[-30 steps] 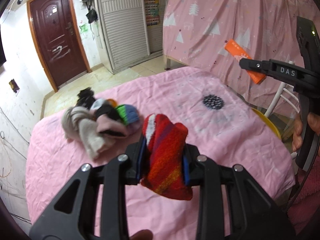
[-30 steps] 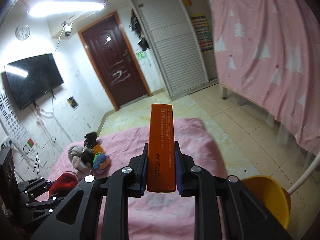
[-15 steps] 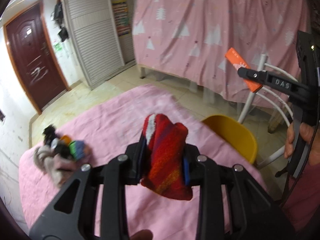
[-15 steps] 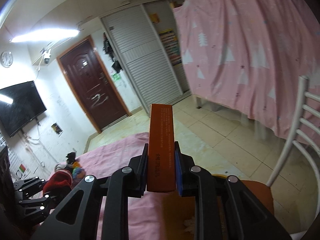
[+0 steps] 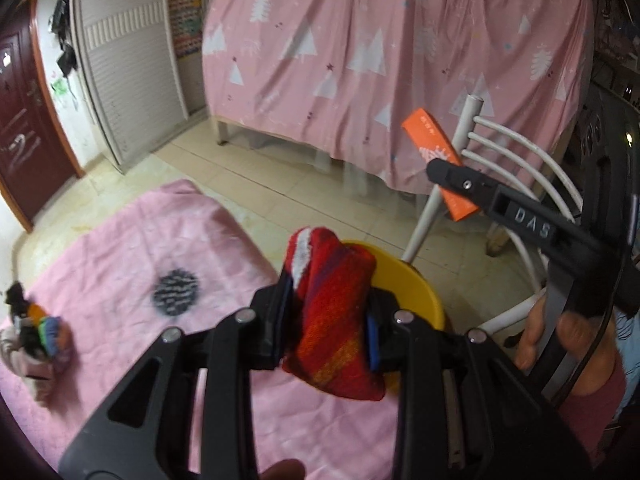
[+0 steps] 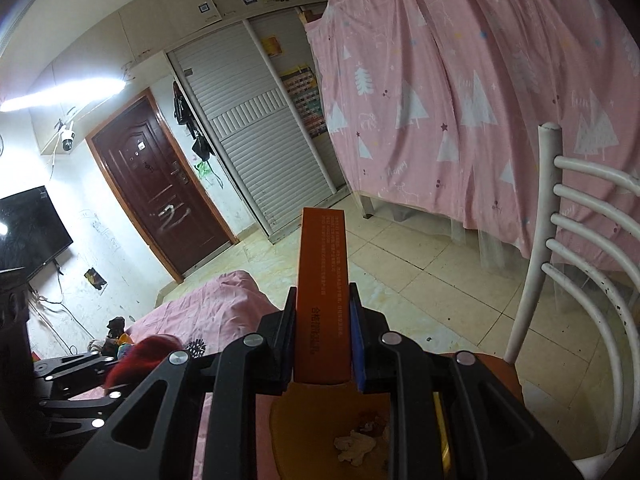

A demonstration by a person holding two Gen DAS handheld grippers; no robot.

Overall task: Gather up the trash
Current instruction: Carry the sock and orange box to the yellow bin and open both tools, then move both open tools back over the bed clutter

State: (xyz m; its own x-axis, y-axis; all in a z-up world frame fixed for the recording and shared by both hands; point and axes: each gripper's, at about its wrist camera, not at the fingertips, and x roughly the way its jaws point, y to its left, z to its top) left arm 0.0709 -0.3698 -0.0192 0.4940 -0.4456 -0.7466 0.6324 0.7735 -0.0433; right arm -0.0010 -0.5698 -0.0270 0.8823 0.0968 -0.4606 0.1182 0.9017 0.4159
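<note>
My left gripper (image 5: 328, 316) is shut on a red striped sock (image 5: 334, 316) and holds it above the near rim of a yellow bin (image 5: 416, 284) beside the pink-covered table (image 5: 132, 240). My right gripper (image 6: 323, 340) is shut on a long orange box (image 6: 323, 280), upright, above the same bin (image 6: 312, 428), which holds crumpled paper scraps (image 6: 356, 446). The orange box (image 5: 438, 160) and right gripper (image 5: 448, 176) also show in the left wrist view, to the right, above the bin. The sock (image 6: 140, 354) shows at lower left in the right wrist view.
A pile of socks (image 5: 36, 334) lies at the table's left side, and a dark round patch (image 5: 176, 292) sits on the cloth. A white metal chair (image 6: 580, 264) stands right of the bin. A pink curtain (image 5: 380, 60) hangs behind.
Both grippers have swung right from over the table toward the yellow bin, each still holding its item. The sock pile has slid to the far left of view.
</note>
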